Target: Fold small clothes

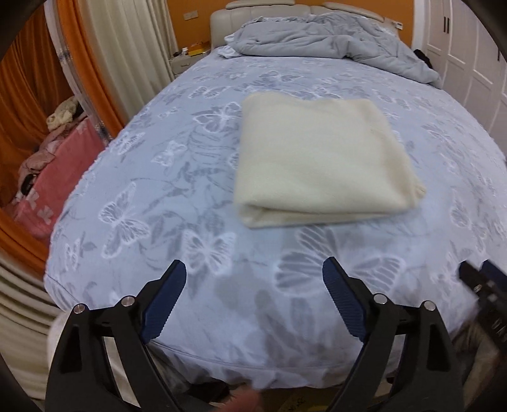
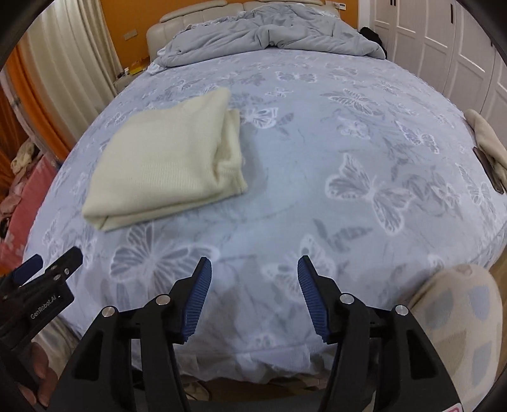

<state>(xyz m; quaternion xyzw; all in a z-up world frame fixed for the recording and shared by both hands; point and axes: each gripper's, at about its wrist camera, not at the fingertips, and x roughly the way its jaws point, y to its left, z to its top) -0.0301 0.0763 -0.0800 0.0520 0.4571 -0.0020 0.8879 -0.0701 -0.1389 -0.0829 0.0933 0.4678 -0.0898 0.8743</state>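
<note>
Left gripper [image 1: 253, 269] poised over the near edge of the bed [image 1: 133, 177], jaws spread wide, nothing between the blue ribbed pads [image 1: 164, 304] but butterfly-print sheet. Folded cream garment [image 1: 317, 158] lying flat on the sheet well ahead of those jaws, a little right of their centre line, folded edge toward them, touching neither finger. Right gripper [image 2: 252, 266] likewise over the near edge, jaws parted to a middling gap, empty, only bedsheet showing between the pads [image 2: 196, 304]. Same cream garment [image 2: 164, 158] ahead and well to the left of the right jaws, layered open edges turned toward the right side, clear of both fingers. Tip of the left gripper [image 2: 47, 269] visible low at the left of the right jaws, apart from the garment; tip of the right one [image 1: 481, 279] at the far right edge of the left wrist view. Crumpled grey duvet [image 2: 269, 35] bunched at the far end, beyond the garment, against the padded headboard [image 2: 190, 19]. Another pale cloth [image 2: 484, 139] at the bed's edge far right of the right jaws. Spotted beige fabric [image 2: 459, 317] close beside the right finger, at lower right.
</note>
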